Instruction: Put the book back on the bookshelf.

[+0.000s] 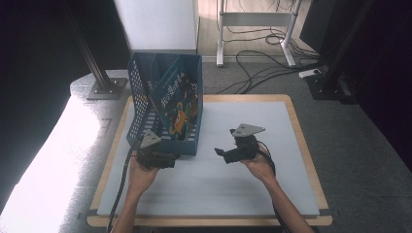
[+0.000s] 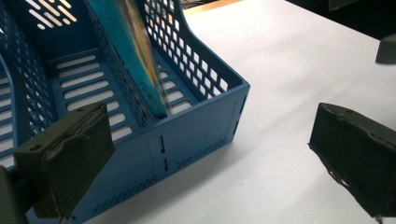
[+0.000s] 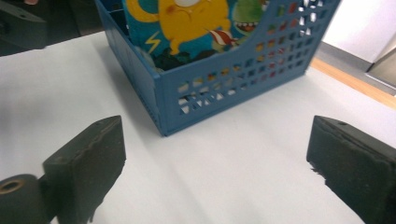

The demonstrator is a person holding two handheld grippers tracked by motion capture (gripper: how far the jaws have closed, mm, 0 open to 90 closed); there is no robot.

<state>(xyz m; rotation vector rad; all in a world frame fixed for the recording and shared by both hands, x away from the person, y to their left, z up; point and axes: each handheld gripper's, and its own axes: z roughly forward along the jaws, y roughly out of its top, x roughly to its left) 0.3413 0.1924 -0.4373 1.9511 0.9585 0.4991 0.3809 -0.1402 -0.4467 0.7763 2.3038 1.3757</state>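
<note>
Nearest, at 7 o'clock on the white mat, left gripper, jaws spread wide and empty, just beside the front wall of the blue file rack; right gripper at 5 o'clock, jaws likewise wide, nothing between them, apart from the rack. Farther, toward 11 o'clock, the rack stands upright with a picture book leaning tilted inside its right compartment; beyond, cables on grey floor

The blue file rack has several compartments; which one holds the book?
The rightmost compartment of the file rack: the colourful book leans tilted inside it, while the compartments left of it look empty.
</note>
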